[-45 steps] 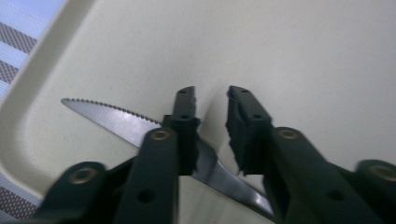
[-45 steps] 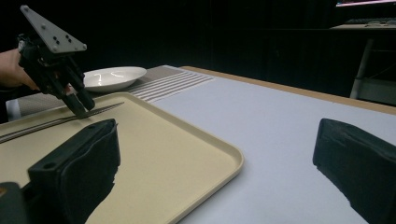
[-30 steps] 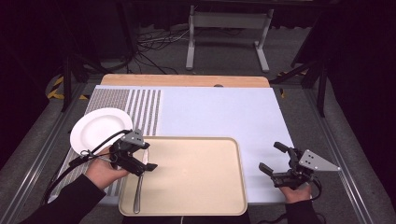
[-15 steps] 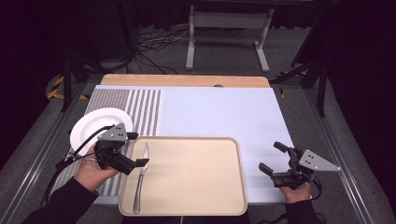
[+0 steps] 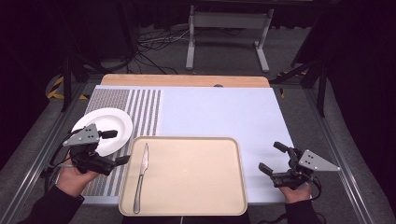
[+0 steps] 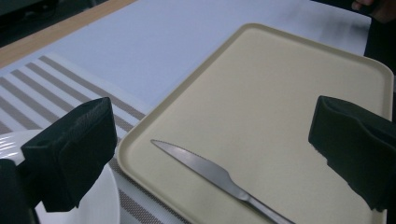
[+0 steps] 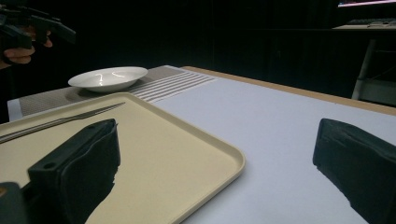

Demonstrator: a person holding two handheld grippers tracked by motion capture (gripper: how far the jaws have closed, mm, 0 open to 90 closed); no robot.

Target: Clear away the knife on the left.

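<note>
Left gripper (image 5: 116, 147) spread wide with nothing between the jaws, having just been opening; held just left of the tray's near-left part, over the striped mat (image 5: 142, 109), jaws pointing right toward the knife (image 5: 140, 176). Right gripper (image 5: 272, 157) likewise spread and empty, held right of the tray (image 5: 196, 205) over the pale blue cloth (image 5: 219, 112), near the table's right edge.

Knife flat on the left part of the tray, lengthwise near to far, blade tip far, handle end close to the near rim; apart from both grippers. In the left gripper view, knife (image 6: 215, 176) seen between the two black jaws and beyond them, serrated edge visible, tray rim (image 6: 135, 135) just left of the blade tip.

White plate (image 5: 109, 126) on the striped mat, far-left of the tray, close to its far-left corner but not touching; left gripper partly over its near rim. In the right gripper view, plate (image 7: 108, 77) beyond the tray (image 7: 205, 144), with the left gripper (image 7: 28, 25) raised at the upper left.

Wide open room on the blue cloth far of the tray and to its right. Bare wooden strip (image 5: 187, 80) along the table's far edge. Metal rails along both sides, grey floor beyond, cables and a stand's legs (image 5: 226, 42) at the far end, dark surroundings.
</note>
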